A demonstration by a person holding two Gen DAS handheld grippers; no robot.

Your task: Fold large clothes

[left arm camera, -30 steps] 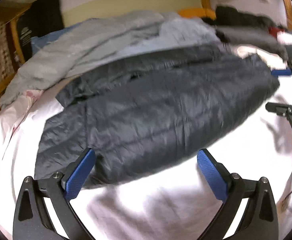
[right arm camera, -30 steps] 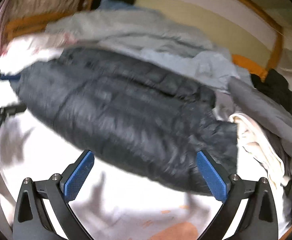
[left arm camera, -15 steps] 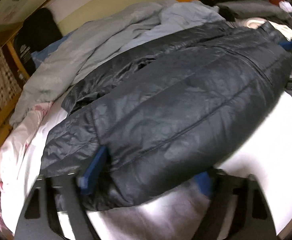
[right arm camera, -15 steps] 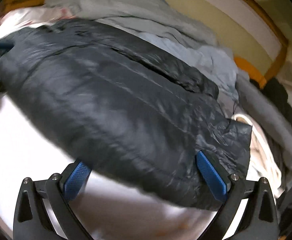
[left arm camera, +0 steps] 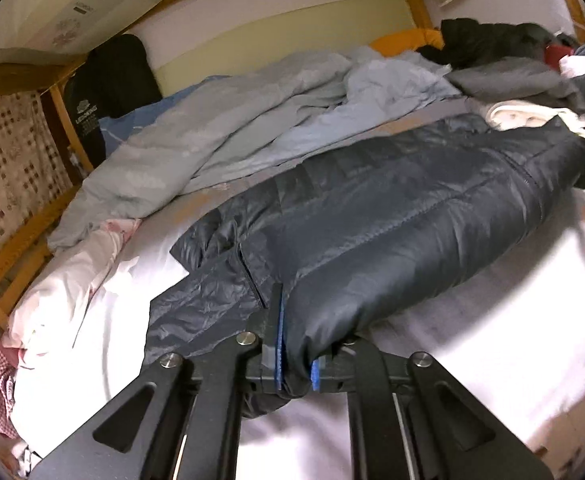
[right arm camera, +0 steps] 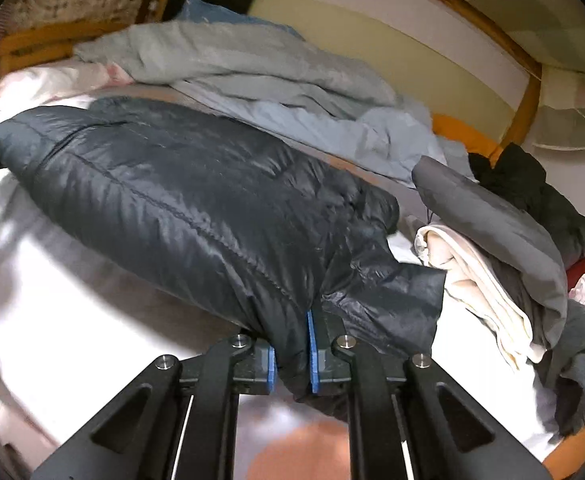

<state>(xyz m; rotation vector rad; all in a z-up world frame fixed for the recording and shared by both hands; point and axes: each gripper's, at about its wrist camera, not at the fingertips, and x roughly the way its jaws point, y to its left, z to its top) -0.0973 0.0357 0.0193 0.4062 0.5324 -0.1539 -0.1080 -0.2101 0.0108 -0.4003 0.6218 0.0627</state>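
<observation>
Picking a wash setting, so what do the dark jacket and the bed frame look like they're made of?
Dark jacket: probably thin nylon or polyester shell, slightly glossy, with stitched quilting lines and puffy fill.
Bed frame: looks like varnished wood, orange-brown.

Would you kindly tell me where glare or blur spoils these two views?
Left wrist view: the white bedsheet is blown out by glare at right, while the dark puffer jacket stays sharp. Right wrist view: the sheet is overexposed and smeared at left; fisheye bending curves the wooden bed frame.

Warm dim light, blown-out glare on the white sheet (left arm camera: 472, 340), fisheye-bent edges.
</observation>
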